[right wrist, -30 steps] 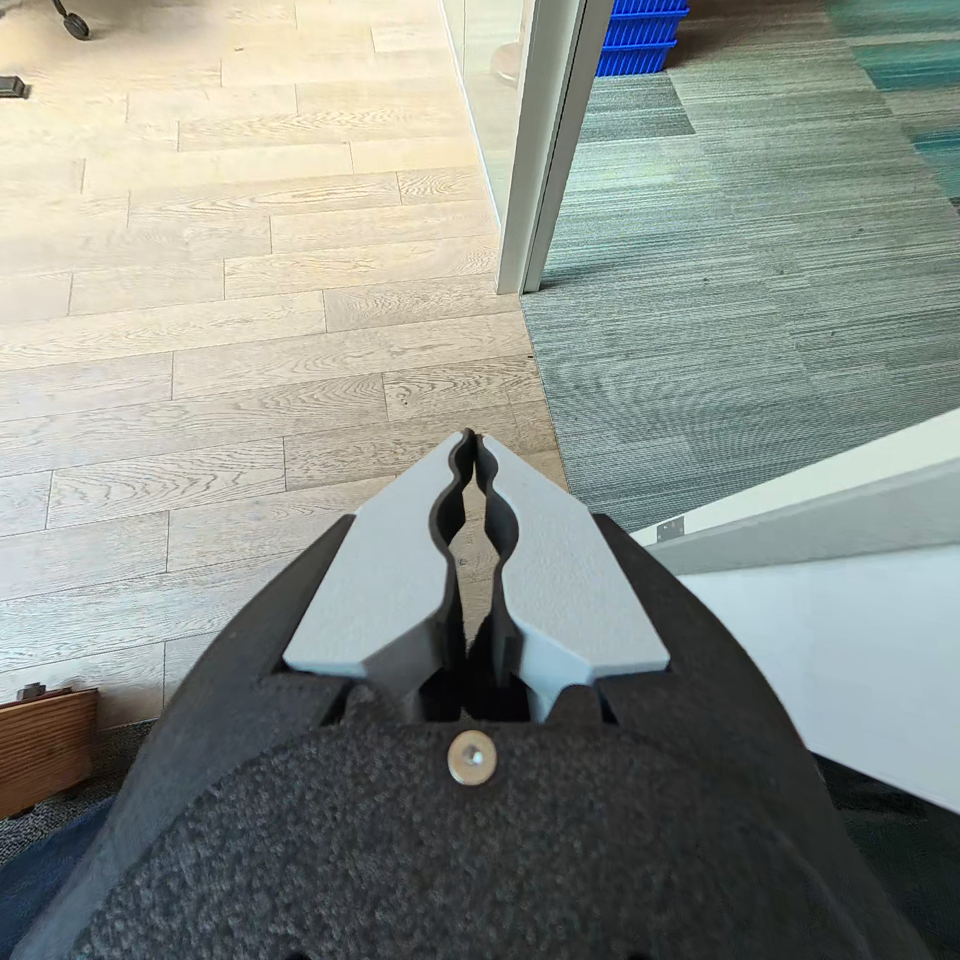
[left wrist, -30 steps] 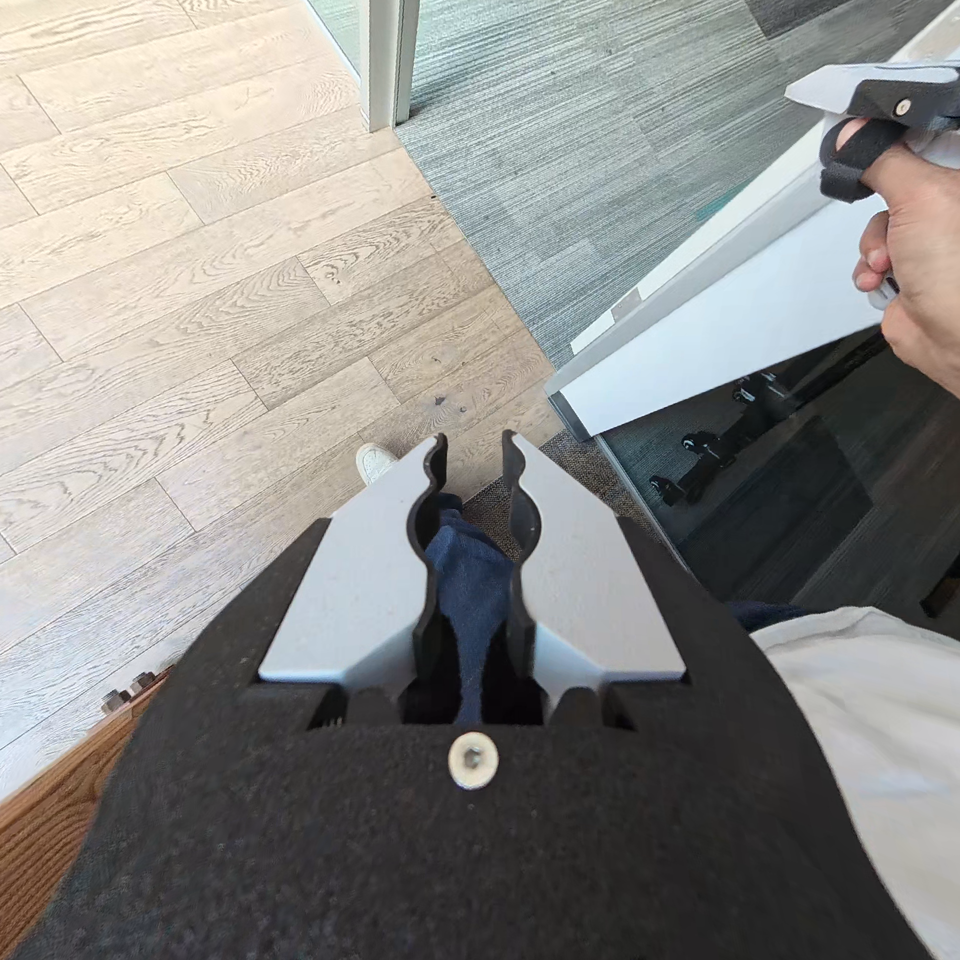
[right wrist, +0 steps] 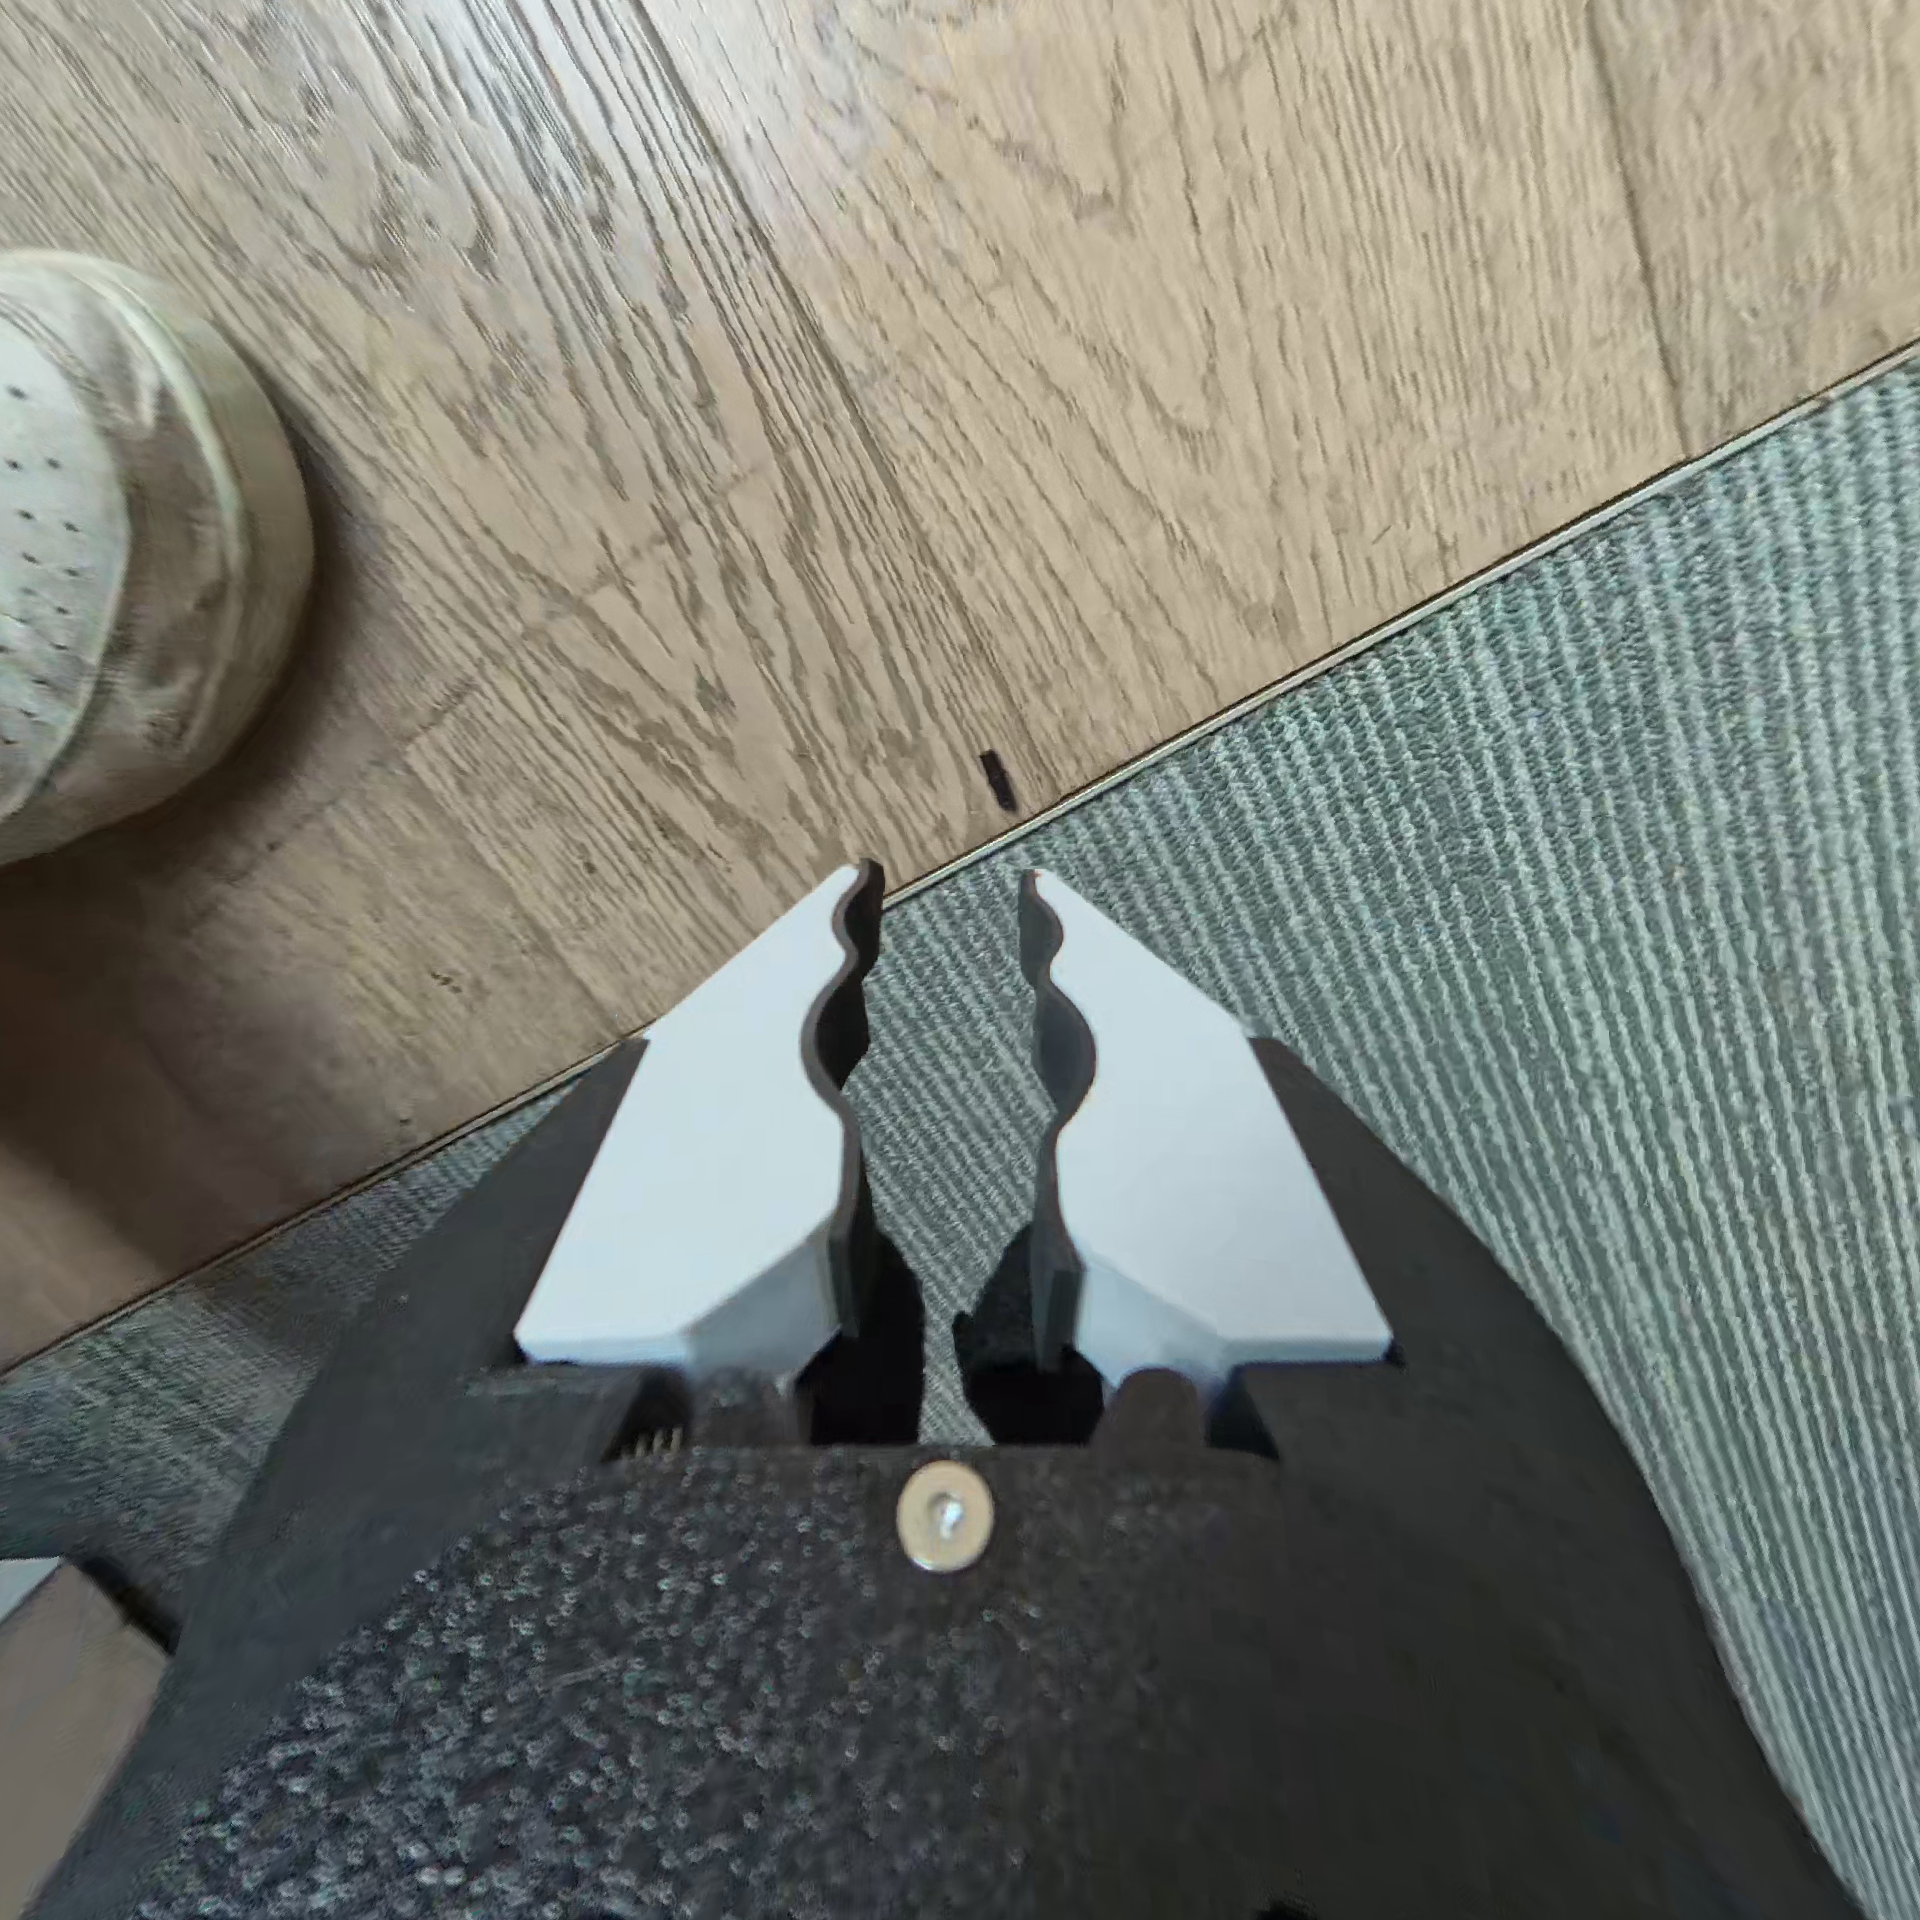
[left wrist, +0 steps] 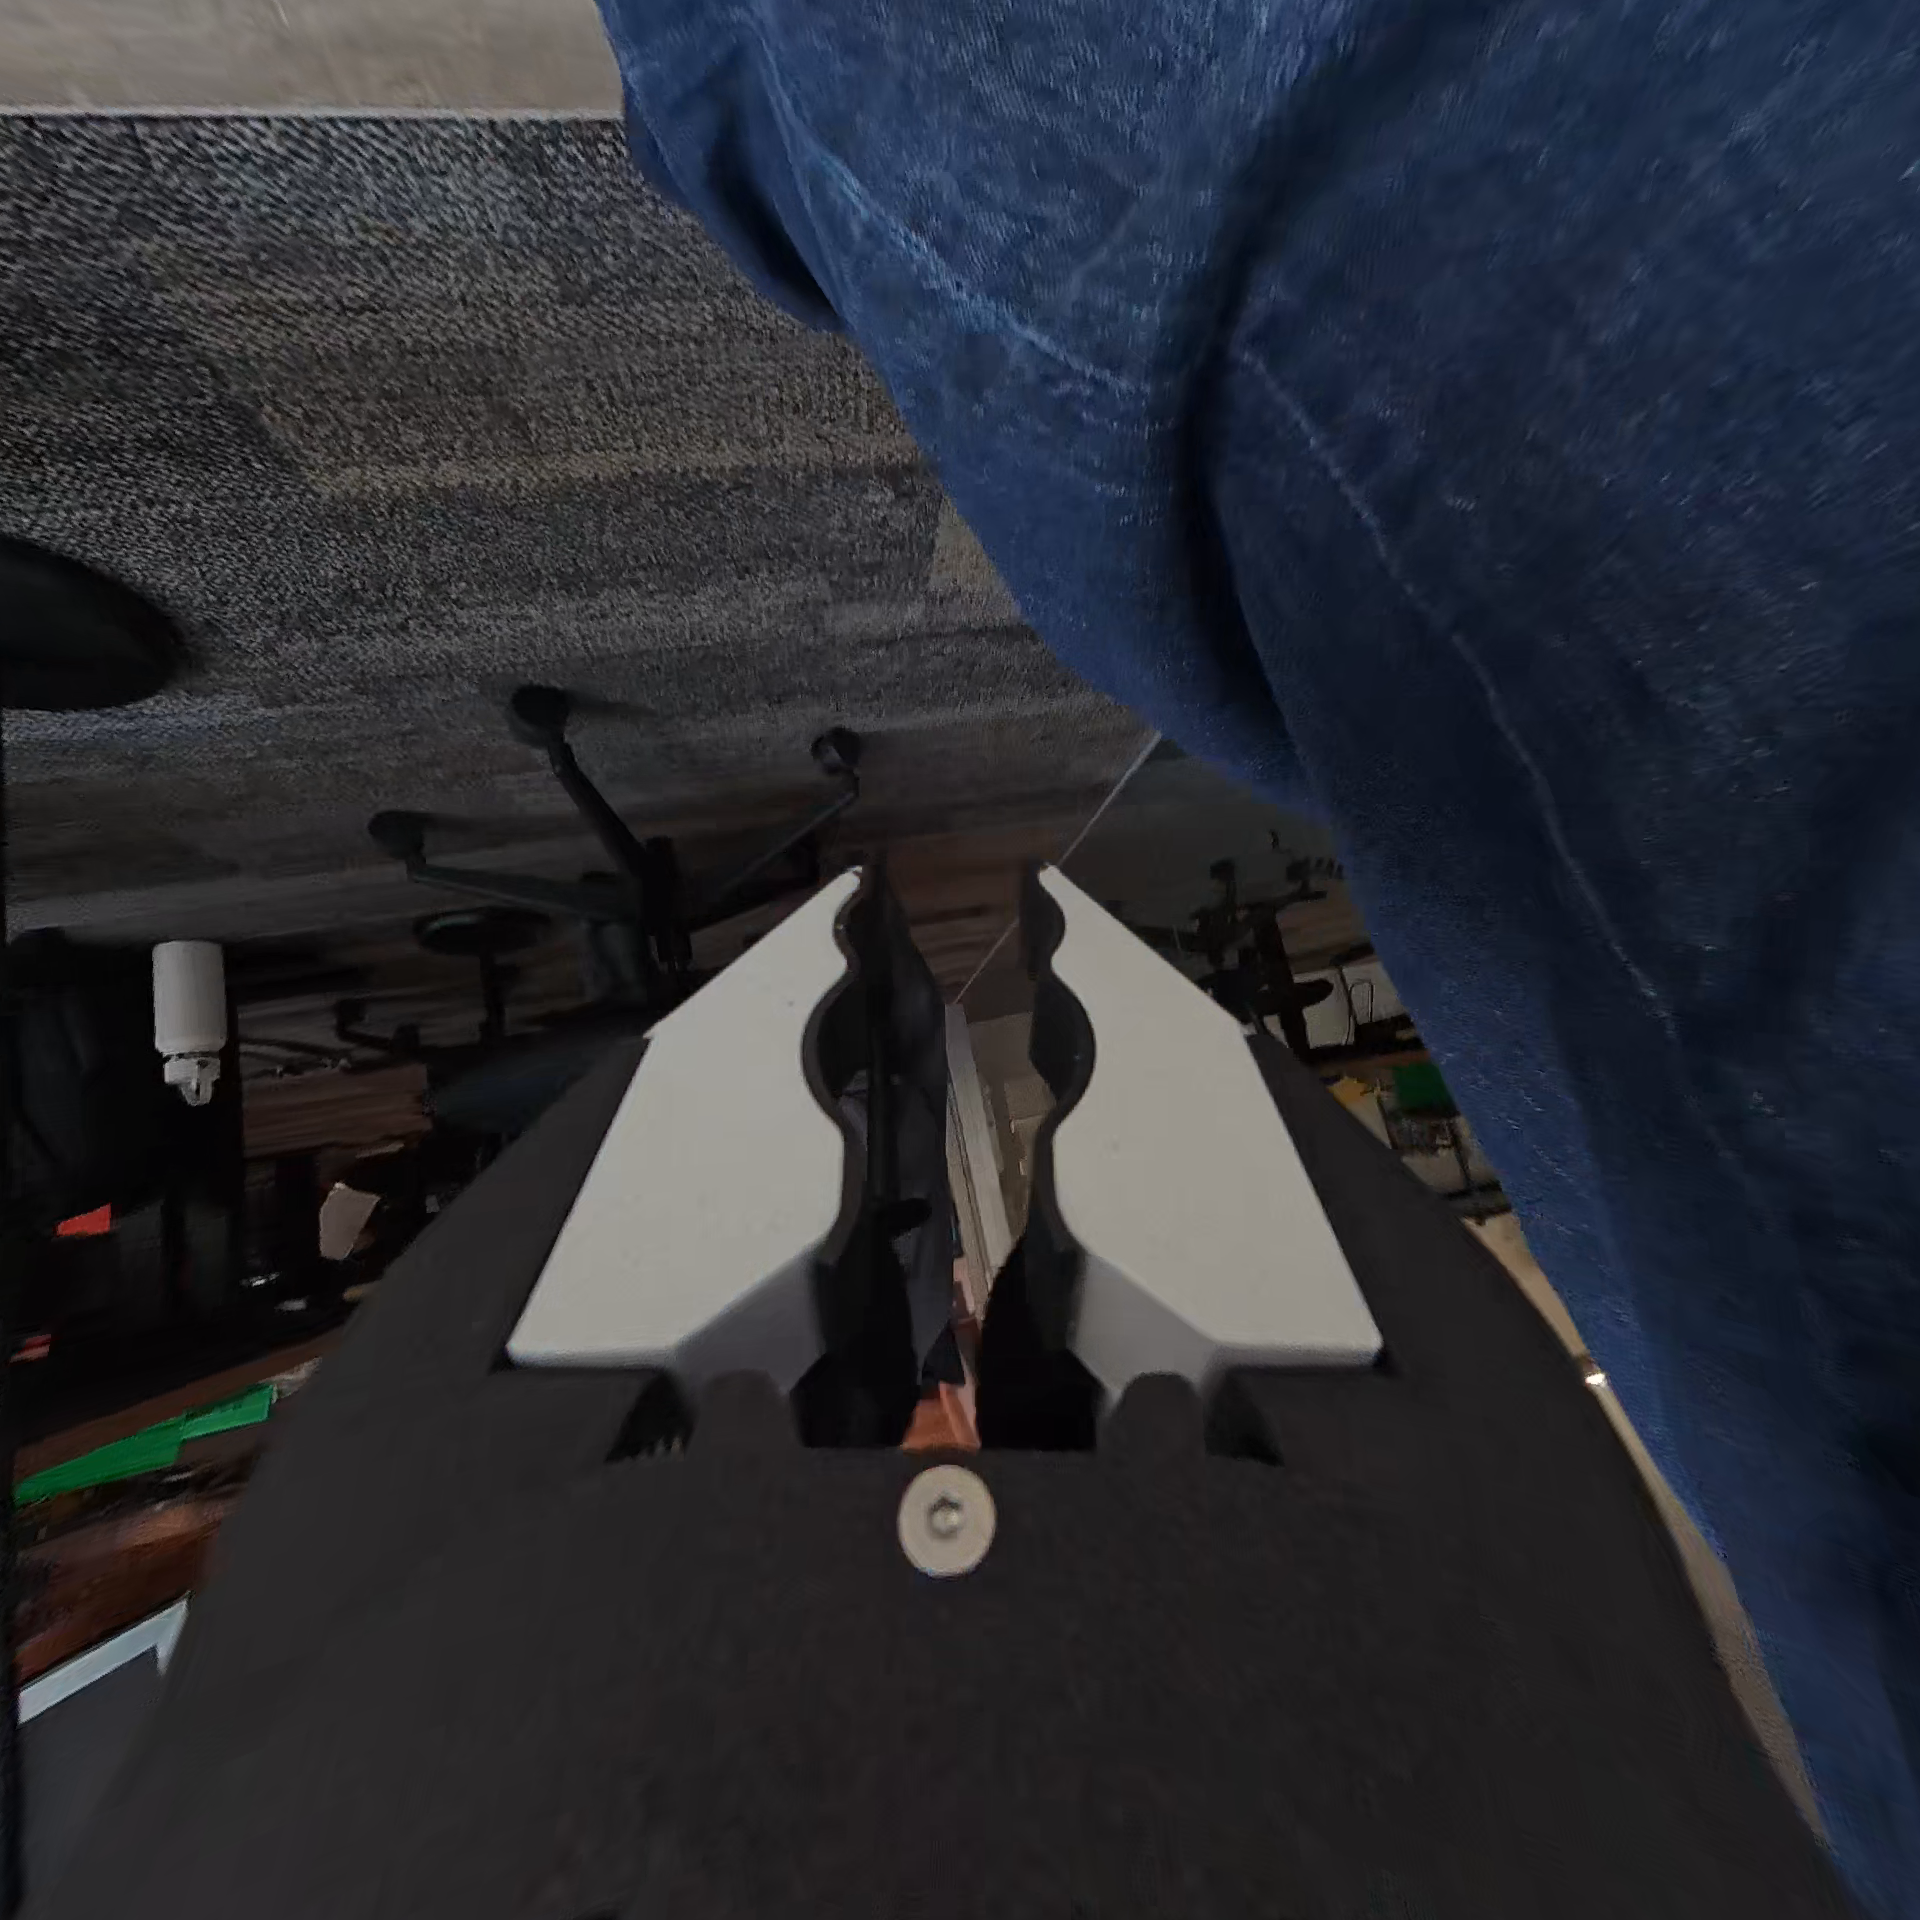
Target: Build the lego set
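No lego parts show in either view. My left gripper (left wrist: 951,883) is open and empty; its view is turned upside down, with grey carpet (left wrist: 436,436) at the top and a blue denim trouser leg (left wrist: 1455,520) close on the right. My right gripper (right wrist: 951,883) is open and empty, pointing down at the floor close below, over the seam between wood planks (right wrist: 935,364) and grey-green ribbed carpet (right wrist: 1507,883).
A pale shoe (right wrist: 114,540) stands on the wood at the left of the right wrist view. Office chair bases (left wrist: 623,862) and a white table foot (left wrist: 187,1013) hang inverted in the left wrist view, with cluttered room behind. Across from one pair of fingers to the other is roughly 95 cm.
Both grippers dropped and swung. The left view flipped from the floor to an upside-down look under furniture beside the leg. The right gripper opened from nearly shut and came close to the floor.
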Tool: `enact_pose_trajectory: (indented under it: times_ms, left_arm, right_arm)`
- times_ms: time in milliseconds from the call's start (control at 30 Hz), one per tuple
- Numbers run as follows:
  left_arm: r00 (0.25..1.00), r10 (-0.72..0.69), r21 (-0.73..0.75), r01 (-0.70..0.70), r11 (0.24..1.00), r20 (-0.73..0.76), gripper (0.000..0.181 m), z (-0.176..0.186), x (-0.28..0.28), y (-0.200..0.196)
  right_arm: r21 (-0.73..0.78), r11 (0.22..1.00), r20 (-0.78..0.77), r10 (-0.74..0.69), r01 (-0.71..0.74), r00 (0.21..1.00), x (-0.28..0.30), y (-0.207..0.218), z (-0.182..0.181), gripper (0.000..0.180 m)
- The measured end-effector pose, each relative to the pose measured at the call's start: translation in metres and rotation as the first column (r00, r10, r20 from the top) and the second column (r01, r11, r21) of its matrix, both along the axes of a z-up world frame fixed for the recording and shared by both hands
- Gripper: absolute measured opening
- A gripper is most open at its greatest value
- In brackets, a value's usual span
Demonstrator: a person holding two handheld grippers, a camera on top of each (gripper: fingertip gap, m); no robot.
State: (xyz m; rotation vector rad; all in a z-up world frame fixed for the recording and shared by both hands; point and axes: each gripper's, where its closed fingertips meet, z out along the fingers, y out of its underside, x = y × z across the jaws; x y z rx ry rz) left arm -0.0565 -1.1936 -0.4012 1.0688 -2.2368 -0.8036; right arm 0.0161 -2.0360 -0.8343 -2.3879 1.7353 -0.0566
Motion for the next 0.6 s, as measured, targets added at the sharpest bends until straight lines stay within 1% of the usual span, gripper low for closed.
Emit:
enact_pose_trajectory:
  times_ms: [67,100,133,200,267,333,400,433,500,600]
  left_arm:
    - [0.998,-0.004,0.011,0.005,1.0,-0.056,0.026,-0.005,-0.022,-0.006]
    - [0.996,0.024,0.016,-0.023,1.0,-0.082,0.026,-0.006,-0.031,-0.011]
    - [0.993,0.058,0.037,-0.054,0.998,-0.102,0.026,-0.008,-0.039,-0.014]
    - [0.983,0.139,0.081,-0.13,0.988,-0.122,0.029,-0.011,-0.051,-0.021]
    - [0.974,0.186,0.105,-0.173,0.979,-0.128,0.029,-0.015,-0.058,-0.027]
    - [0.972,0.188,0.115,-0.173,0.978,-0.141,0.029,-0.018,-0.063,-0.03]
    - [0.971,0.167,0.113,-0.149,0.982,-0.171,0.029,-0.017,-0.068,-0.032]
    - [0.97,0.154,0.113,-0.134,0.984,-0.188,0.029,-0.016,-0.07,-0.032]
    - [0.968,0.147,0.114,-0.126,0.985,-0.203,0.029,-0.016,-0.072,-0.032]
    - [0.965,0.178,0.119,-0.157,0.98,-0.193,0.029,-0.019,-0.07,-0.034]
  right_arm:
    - [-0.007,0.997,0.001,0.083,-0.083,0.997,-0.001,-0.011,-0.034,0.023]
    - [0.004,0.994,0.015,0.106,-0.106,0.994,0.001,-0.014,-0.046,0.023]
    - [0.052,0.989,0.017,0.136,-0.137,0.991,0.0,-0.01,-0.055,0.022]
    - [0.02,0.975,0.015,0.222,-0.222,0.975,-0.002,-0.016,-0.071,0.021]
    - [0.046,0.956,0.039,0.287,-0.289,0.957,-0.001,-0.011,-0.078,0.022]
    - [0.041,0.948,0.067,0.313,-0.316,0.947,0.006,-0.011,-0.083,0.021]
    - [0.068,0.942,0.1,0.32,-0.327,0.942,0.009,-0.009,-0.085,0.015]
    - [0.058,0.942,0.118,0.322,-0.331,0.939,0.012,-0.012,-0.086,0.007]
    - [0.081,0.936,0.132,0.33,-0.342,0.935,0.013,-0.011,-0.086,0.004]
    - [0.046,0.916,0.121,0.391,-0.399,0.912,0.013,-0.01,-0.086,0.004]
